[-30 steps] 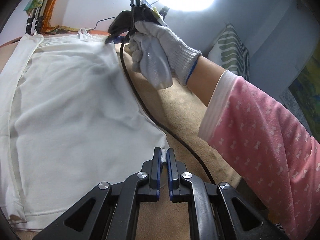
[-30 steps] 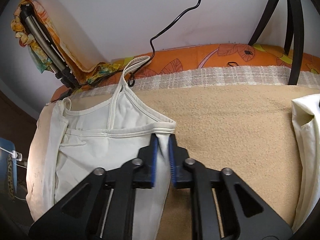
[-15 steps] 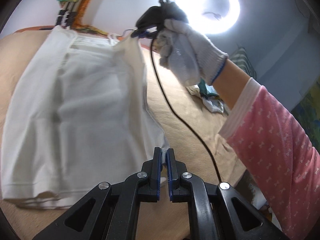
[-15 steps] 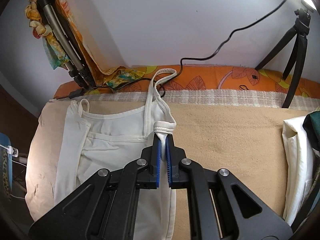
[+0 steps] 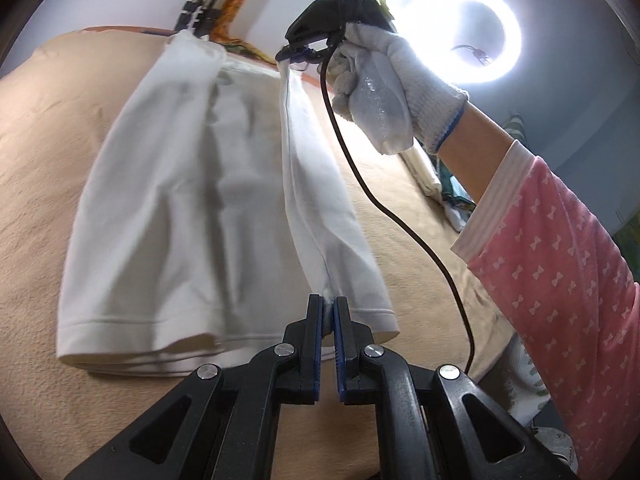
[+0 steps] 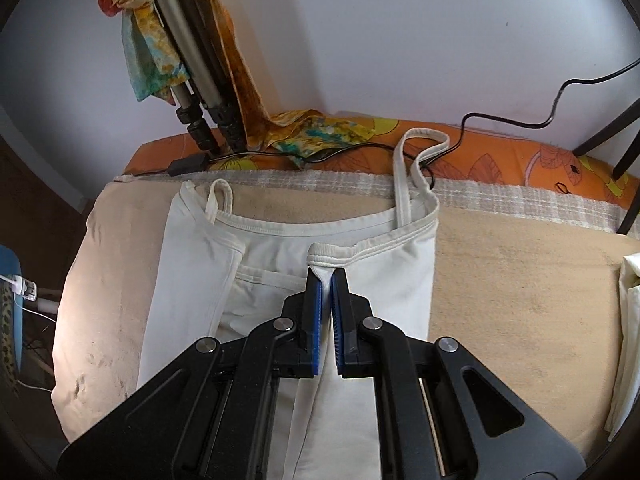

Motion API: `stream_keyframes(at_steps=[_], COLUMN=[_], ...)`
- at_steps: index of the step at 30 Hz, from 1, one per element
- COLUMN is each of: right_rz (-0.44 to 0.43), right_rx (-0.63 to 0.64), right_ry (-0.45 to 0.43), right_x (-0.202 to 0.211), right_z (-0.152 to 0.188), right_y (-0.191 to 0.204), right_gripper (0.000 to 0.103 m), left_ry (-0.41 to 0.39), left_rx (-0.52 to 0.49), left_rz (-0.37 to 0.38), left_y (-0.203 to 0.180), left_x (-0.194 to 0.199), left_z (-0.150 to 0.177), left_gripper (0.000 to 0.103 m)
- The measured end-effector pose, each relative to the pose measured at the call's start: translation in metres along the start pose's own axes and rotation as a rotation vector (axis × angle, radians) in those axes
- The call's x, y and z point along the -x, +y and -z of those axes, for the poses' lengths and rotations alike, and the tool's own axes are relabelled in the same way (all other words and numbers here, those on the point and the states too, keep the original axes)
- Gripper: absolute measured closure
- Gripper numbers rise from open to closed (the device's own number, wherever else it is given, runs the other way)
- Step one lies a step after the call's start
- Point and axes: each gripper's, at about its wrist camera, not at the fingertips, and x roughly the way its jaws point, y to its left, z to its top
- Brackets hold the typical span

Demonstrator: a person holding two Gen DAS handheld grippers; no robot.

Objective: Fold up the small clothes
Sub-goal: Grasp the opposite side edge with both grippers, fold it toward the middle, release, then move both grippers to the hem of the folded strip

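White top (image 5: 192, 200) lies lengthwise on a tan bed (image 5: 52, 128). Left wrist view: the left gripper (image 5: 328, 316) has its jaws closed on the hem corner, the right gripper (image 5: 304, 50) on the far end of the same raised side edge.

Right wrist view: the right gripper (image 6: 327, 280) jaws pinch the top (image 6: 272, 264) at its neckline corner, over the middle; the far half lies leftward.

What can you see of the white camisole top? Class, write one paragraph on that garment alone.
The white camisole top is soft, off-white knit with thin shoulder straps and a stitched hem. It lies on the tan blanket, one side already folded in. The left gripper pinches the other side near the hem, the right gripper at the neckline, lifting it.
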Motion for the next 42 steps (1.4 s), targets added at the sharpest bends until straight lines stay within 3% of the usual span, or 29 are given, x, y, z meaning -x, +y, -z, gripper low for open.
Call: stream_keyframes(at_steps=[13,14,16,17,19,24,32,36,42], right_rz=[-0.024,-0.041,-0.082,-0.096,-0.117,-0.140,-0.108,-0.113,-0.149], right_rx=[-0.016,-0.026,-0.046,-0.057,-0.065,-0.075,-0.112,-0.138,-0.158], right_ry=[0.048,0.047,0.041,0.026,-0.012,-0.069,-0.078,-0.024,0.062], right_x=[-0.038,-0.037,-0.031,-0.025,-0.007,0.049,0.135,0.152,0.154], right_z=[0.006,0.006,0.006,0.007,0.009,0.029,0.131,0.184,0.248], right_y=[0.019,0.017,0.012,0.010,0.006,-0.005,-0.032,-0.037,-0.029], right_gripper=[0.096,0.093,0.074,0.060,0.057,0.057,0.057,0.057,0.057], left_ry=[0.010,0.010,0.011,0.006,-0.002,-0.030,-0.062,-0.031,0.019], left_rx=[0.034,0.037,0.027,0.017,0.001,-0.021,-0.024,0.004,0.126], left_rz=[-0.036,-0.032,-0.032,-0.037,-0.041,-0.042,-0.104,-0.126,-0.118], left_y=[0.019,0.019,0.017,0.016,0.014,0.011,0.032,0.053,0.092], left_x=[0.006,0.007,0.010,0.013,0.018,0.040,0.078,0.088,0.086], left_z=[0.008,0.008,0.008,0.008,0.007,0.005,-0.008,-0.013,-0.016], left_gripper=[0.101,0.100,0.091,0.088,0.081,0.075,0.065,0.063,0.063])
